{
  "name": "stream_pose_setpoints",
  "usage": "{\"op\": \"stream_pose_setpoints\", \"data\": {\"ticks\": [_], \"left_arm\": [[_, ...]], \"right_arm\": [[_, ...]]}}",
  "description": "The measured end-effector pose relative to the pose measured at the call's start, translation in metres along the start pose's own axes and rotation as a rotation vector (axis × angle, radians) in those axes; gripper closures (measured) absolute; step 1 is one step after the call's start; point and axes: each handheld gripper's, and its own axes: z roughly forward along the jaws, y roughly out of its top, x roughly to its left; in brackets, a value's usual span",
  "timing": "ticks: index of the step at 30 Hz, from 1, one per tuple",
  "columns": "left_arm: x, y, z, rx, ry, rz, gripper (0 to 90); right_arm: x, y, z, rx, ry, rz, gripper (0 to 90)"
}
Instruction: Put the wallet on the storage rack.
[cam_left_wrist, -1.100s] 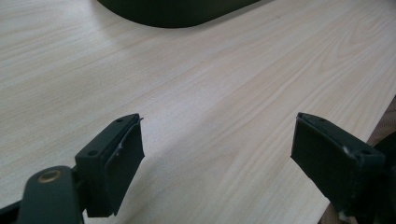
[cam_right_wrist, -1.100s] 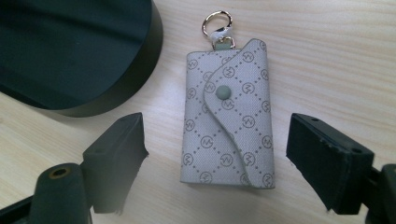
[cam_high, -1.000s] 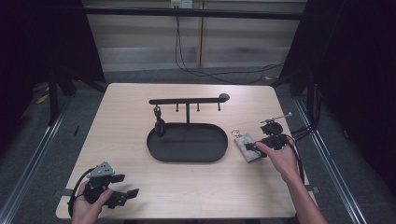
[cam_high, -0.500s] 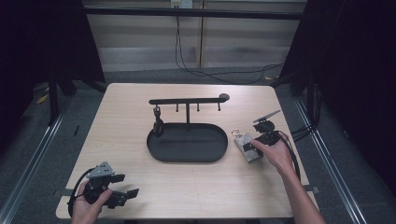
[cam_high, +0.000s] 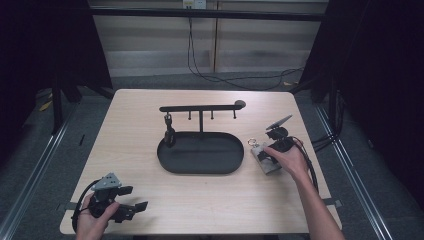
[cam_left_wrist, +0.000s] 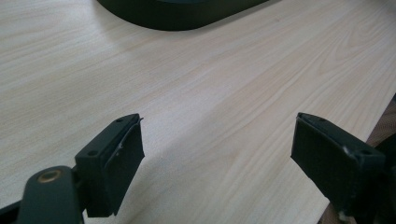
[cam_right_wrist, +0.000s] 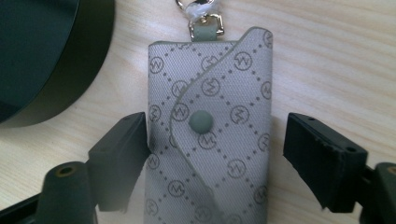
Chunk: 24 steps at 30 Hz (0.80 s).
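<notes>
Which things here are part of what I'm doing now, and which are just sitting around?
In play, as it looks:
- grey key pouch, flat on the table between the open jaws of the right gripper
- its metal clasp

Idle:
- black oval tray with hook rack
- dark item hanging on the rack
- left gripper, open over bare table

Left gripper (cam_high: 134, 209): black body, grey 3-cornered plate on top, black cable looping off at 9 o'clock, brass rivet, flat black pads w/ small screw holes. Right gripper (cam_right_wrist: 217, 154): same black build, grey plate, black cable. Forearms bare, no sleeves.
</notes>
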Motion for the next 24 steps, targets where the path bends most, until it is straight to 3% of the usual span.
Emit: {"op": "stream_pose_setpoints", "data": {"ticks": [7,16,24], "left_arm": [[0.001,0.0,0.0,-0.002,0.002,-0.001,16.5],[0.001,0.0,0.0,-0.006,0.004,-0.002,16.5],[0.002,0.0,0.0,-0.006,0.004,-0.003,16.5]], "right_arm": [[0.001,0.003,0.008,0.024,0.009,0.01,25.8],[0.009,0.011,0.011,0.076,-0.053,-0.019,27.9],[0.011,0.016,0.01,0.114,-0.061,-0.012,32.3]]}}
